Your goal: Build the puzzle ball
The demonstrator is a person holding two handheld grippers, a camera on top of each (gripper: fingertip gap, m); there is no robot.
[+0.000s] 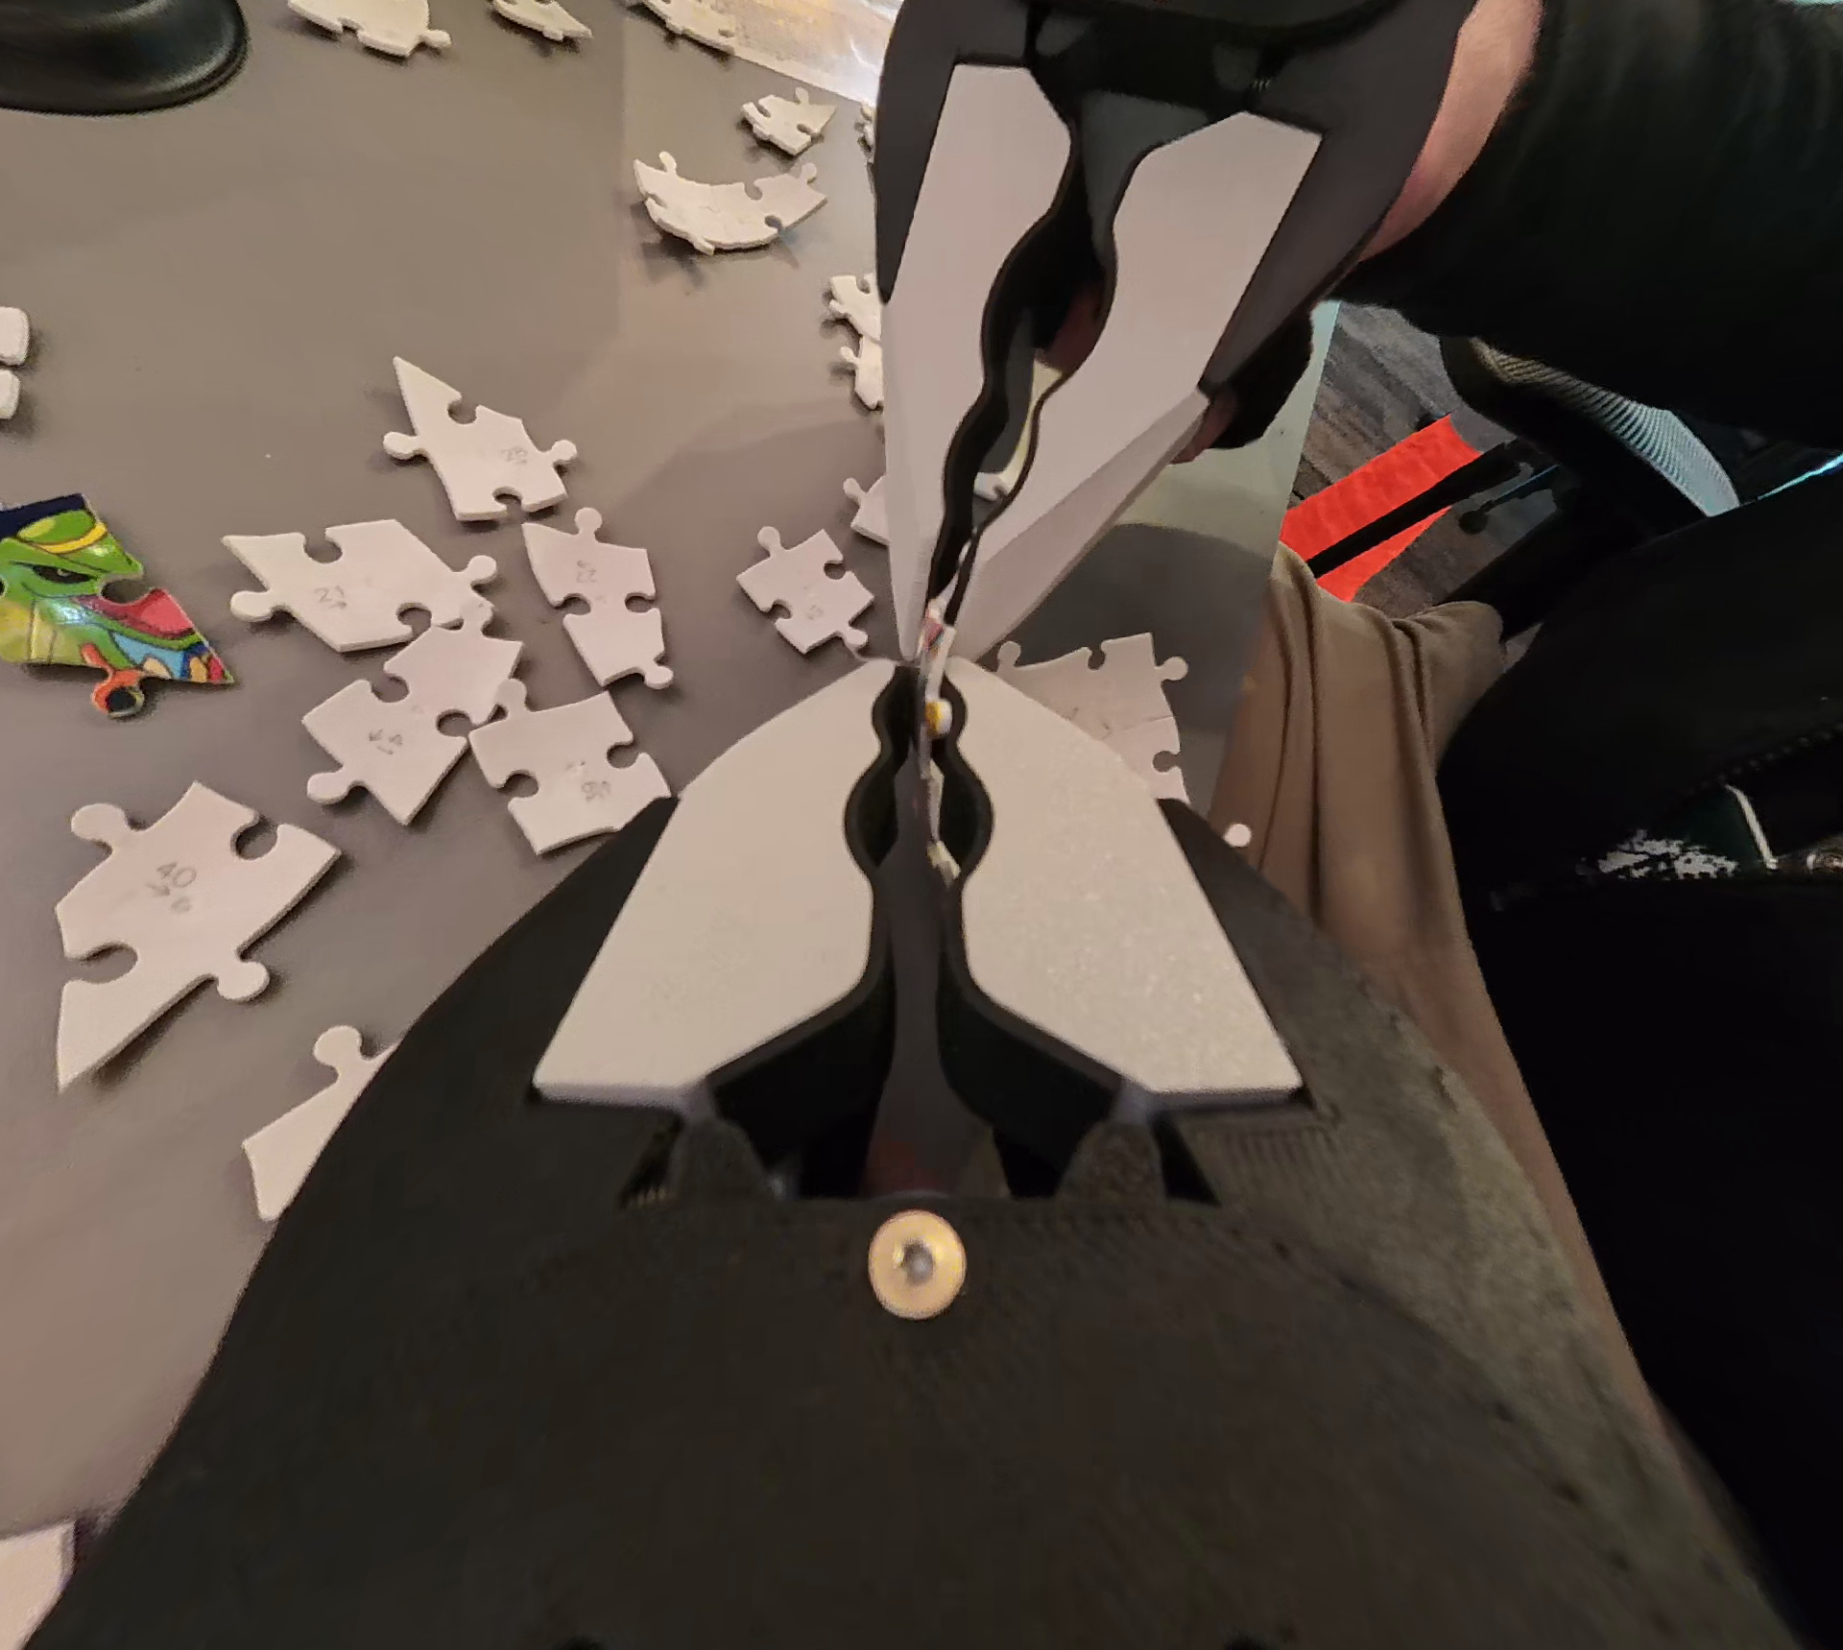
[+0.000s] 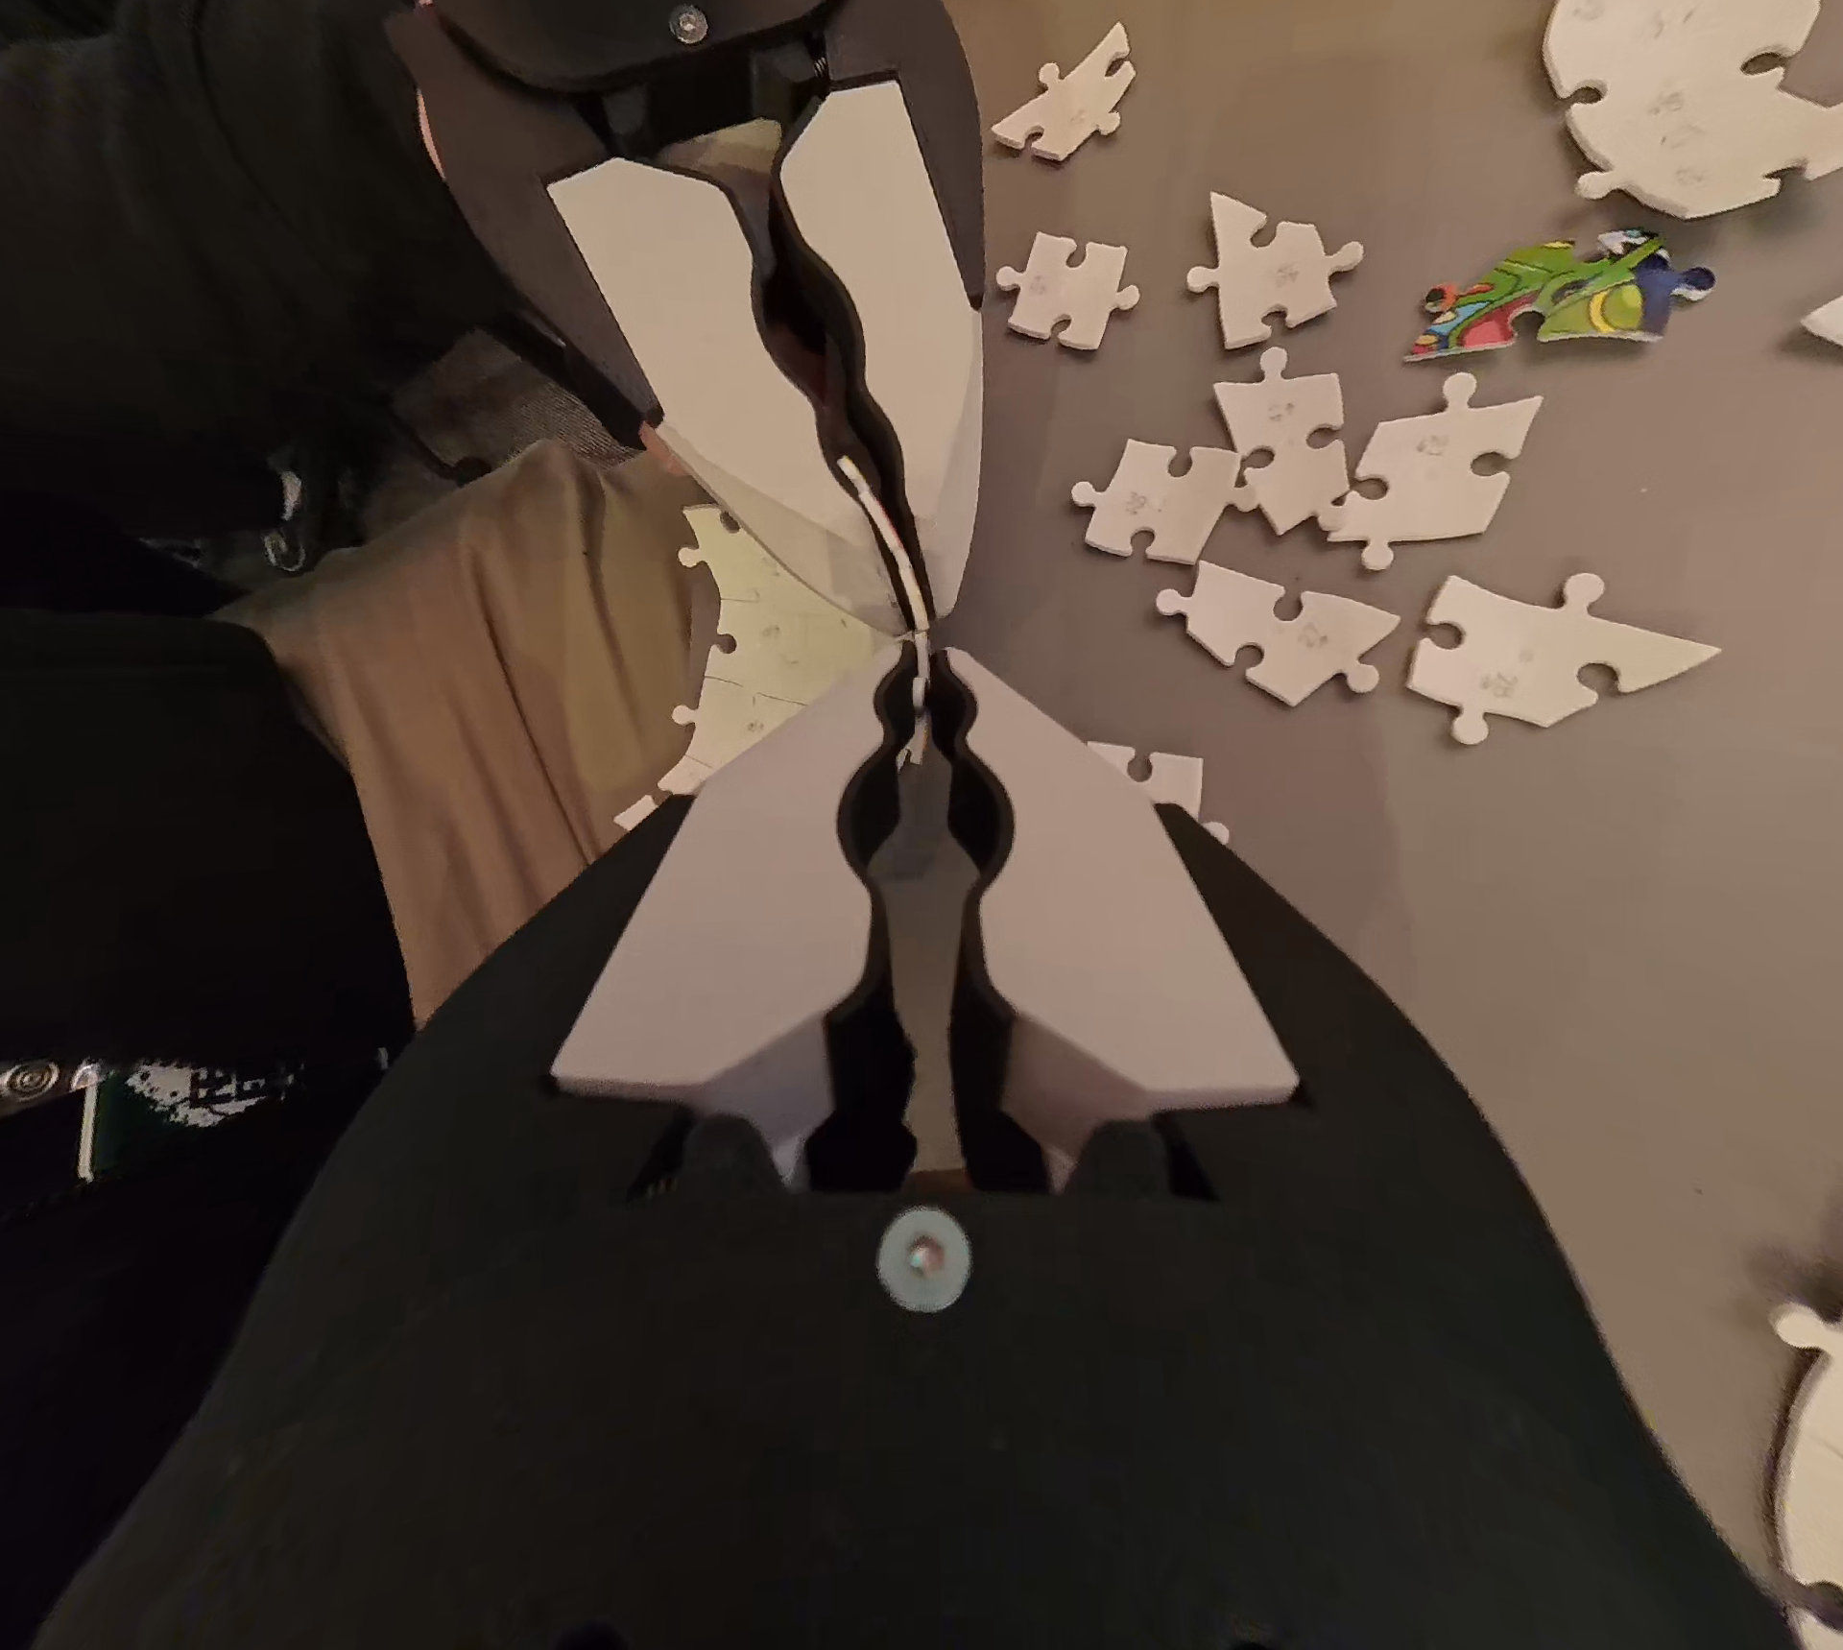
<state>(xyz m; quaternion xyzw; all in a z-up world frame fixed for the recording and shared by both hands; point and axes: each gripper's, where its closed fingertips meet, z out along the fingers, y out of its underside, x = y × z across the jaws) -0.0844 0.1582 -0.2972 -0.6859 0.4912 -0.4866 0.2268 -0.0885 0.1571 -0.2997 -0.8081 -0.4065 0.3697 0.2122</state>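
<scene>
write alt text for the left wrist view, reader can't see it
Two black-and-white grippers meet tip to tip: the left gripper and the right gripper each pinch a puzzle piece seen edge-on. White face-down pieces and one colourful piece lie scattered on the grey table.

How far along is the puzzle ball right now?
Early. Done: a joined white cluster lies on the grey table. In hand: the left tongs and right tongs each pinch a piece edge-on, tip to tip, apparently being mated. Left: many loose pieces, plus a colourful one, lie unjoined.
</scene>
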